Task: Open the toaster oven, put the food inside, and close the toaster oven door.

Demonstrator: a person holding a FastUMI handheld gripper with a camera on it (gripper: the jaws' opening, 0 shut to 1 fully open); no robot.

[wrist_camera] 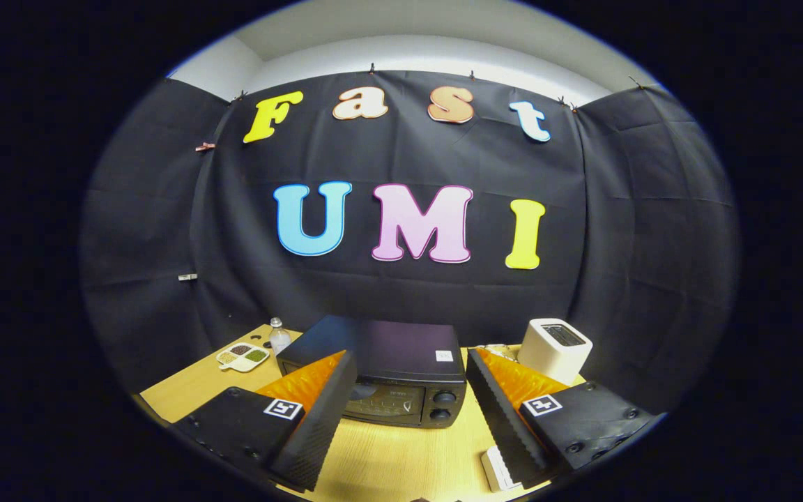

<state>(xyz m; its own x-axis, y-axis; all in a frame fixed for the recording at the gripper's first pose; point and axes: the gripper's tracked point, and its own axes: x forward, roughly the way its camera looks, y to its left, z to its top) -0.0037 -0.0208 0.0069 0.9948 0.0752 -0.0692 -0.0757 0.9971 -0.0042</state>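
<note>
Spread wide and holding nothing, the gripper (408,418) hangs low in the frame above the wooden table (387,460), its fingers flanking the closed toaster oven (387,376), which sits straight ahead at lower centre, long side crosswise, door facing the fingers.

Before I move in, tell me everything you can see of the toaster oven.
The toaster oven is a dark, boxy unit standing upright on the wooden table, just ahead of the open gripper and framed between its fingers. Its flat top carries a small white sticker. The glass door looks closed, with two round knobs stacked beside it. Nothing touches it; a small bottle stands apart beside it.
</note>
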